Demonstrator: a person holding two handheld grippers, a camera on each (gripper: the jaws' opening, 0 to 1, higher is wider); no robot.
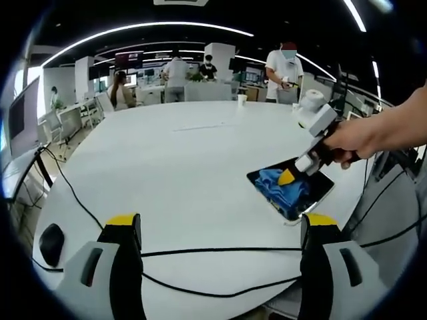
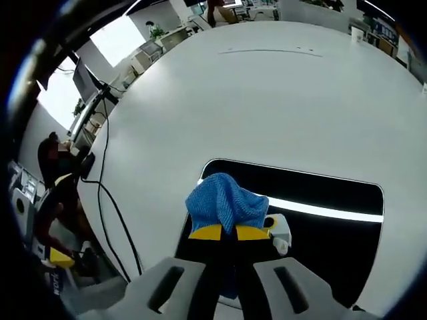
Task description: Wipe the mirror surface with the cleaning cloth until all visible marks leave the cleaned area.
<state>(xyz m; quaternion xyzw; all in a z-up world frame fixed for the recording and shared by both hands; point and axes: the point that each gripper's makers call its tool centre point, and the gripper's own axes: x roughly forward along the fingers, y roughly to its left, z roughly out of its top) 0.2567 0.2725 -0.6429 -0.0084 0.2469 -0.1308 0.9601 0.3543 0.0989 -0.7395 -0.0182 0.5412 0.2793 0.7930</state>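
A dark rectangular mirror (image 2: 327,193) lies flat on the white table (image 2: 267,100). My right gripper (image 2: 229,232) is shut on a blue cleaning cloth (image 2: 223,200) and presses it onto the mirror's left part. A bright light streak reflects across the glass. From the left gripper view, the mirror (image 1: 323,188) sits at the right with the blue cloth (image 1: 283,188) on it, and a hand holds the right gripper (image 1: 288,177) down on the cloth. My left gripper (image 1: 221,223) hovers open over the near table edge, its jaws wide apart with nothing between them.
Black cables (image 1: 200,253) run across the near table, one trailing off the left side (image 2: 110,200). A black mouse-like object (image 1: 52,243) lies at the left edge. A paper cup (image 1: 241,100) stands far back. Several people (image 1: 287,67) stand beyond the table (image 1: 200,153).
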